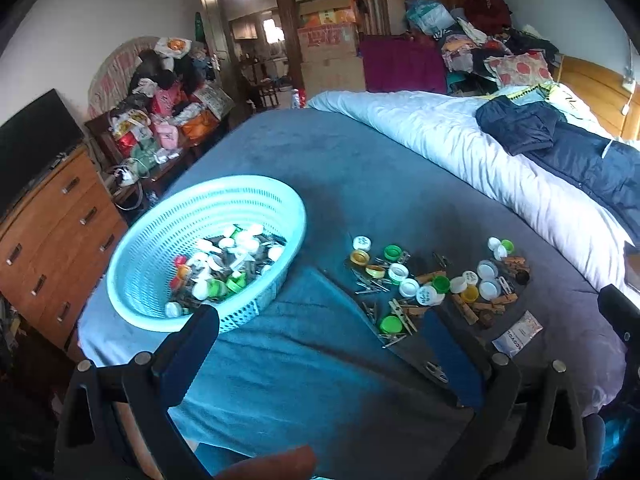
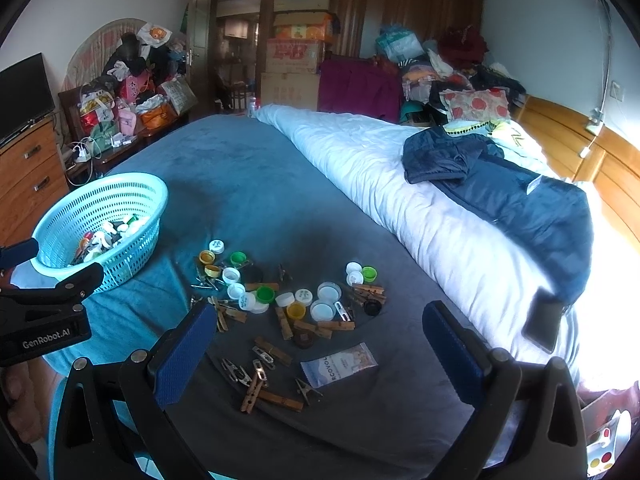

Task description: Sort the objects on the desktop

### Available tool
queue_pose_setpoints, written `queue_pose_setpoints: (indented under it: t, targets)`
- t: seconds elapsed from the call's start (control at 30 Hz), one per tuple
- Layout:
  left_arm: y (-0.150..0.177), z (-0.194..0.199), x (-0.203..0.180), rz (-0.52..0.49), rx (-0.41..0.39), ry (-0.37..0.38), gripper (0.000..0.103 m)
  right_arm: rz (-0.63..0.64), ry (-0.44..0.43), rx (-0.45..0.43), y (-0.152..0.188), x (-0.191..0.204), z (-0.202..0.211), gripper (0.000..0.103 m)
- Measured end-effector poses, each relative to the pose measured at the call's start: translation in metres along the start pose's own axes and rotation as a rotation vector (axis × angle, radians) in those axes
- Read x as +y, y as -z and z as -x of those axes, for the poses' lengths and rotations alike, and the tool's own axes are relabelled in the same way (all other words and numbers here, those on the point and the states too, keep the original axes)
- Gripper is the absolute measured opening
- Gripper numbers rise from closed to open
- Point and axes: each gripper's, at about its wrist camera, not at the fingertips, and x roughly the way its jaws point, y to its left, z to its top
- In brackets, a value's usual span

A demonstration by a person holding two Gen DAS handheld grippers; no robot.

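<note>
From the left wrist, a blue blanket (image 1: 320, 168) covers the bed in a cluttered bedroom, a white duvet (image 1: 452, 140) to its right; the left claw (image 1: 404, 328) stands wide apart, holding nothing, above a teal basket (image 1: 160, 280) of caps beside scattered bottle caps (image 1: 424, 280). From the right wrist, the right claw (image 2: 320, 344) is likewise spread wide and empty over wooden clothespins (image 2: 280, 398) lying at mixed angles, one long axis running left-right, with a small packet (image 2: 340, 364) just beside them
</note>
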Motion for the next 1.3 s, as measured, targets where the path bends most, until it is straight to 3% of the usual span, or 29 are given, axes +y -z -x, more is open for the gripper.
queue_pose_setpoints:
  t: [0.13, 0.23, 0.33, 0.43, 0.5, 0.6, 0.7, 0.83, 0.93, 1.13, 1.3]
  targets:
    - [0.013, -0.036, 0.003, -0.019, 0.109, 0.153, 0.102, 0.04, 0.057, -0.035, 0.006, -0.01, 0.0, 0.103]
    - [0.031, -0.069, 0.005, -0.029, 0.187, 0.191, 0.102, 0.068, 0.092, -0.055, 0.015, -0.019, -0.003, 0.103]
    - [0.049, -0.1, 0.009, 0.004, 0.265, 0.235, 0.101, 0.083, 0.058, -0.024, 0.03, -0.031, -0.017, 0.103]
    - [0.063, -0.128, 0.005, 0.035, 0.338, 0.285, 0.087, 0.07, 0.066, 0.028, 0.046, -0.046, -0.035, 0.103]
    - [0.069, -0.143, -0.001, 0.046, 0.37, 0.325, 0.084, 0.058, 0.076, 0.055, 0.059, -0.056, -0.046, 0.103]
    - [0.072, -0.152, -0.017, 0.0, 0.379, 0.335, 0.083, 0.04, 0.068, 0.09, 0.073, -0.069, -0.061, 0.103]
    - [0.076, -0.14, -0.044, -0.081, 0.355, 0.397, 0.082, 0.015, 0.042, 0.119, 0.083, -0.083, -0.071, 0.103]
    - [0.079, -0.136, -0.075, -0.139, 0.388, 0.422, 0.08, 0.02, 0.027, 0.173, 0.095, -0.093, -0.084, 0.103]
    - [0.075, -0.133, -0.089, -0.165, 0.393, 0.42, 0.08, 0.053, 0.106, 0.23, 0.09, -0.089, -0.093, 0.103]
    - [0.055, -0.123, -0.109, -0.198, 0.374, 0.398, 0.08, -0.011, 0.099, 0.076, 0.064, -0.101, -0.059, 0.103]
    - [0.047, -0.114, -0.121, -0.223, 0.364, 0.403, 0.08, -0.075, 0.087, 0.071, 0.05, -0.117, -0.05, 0.103]
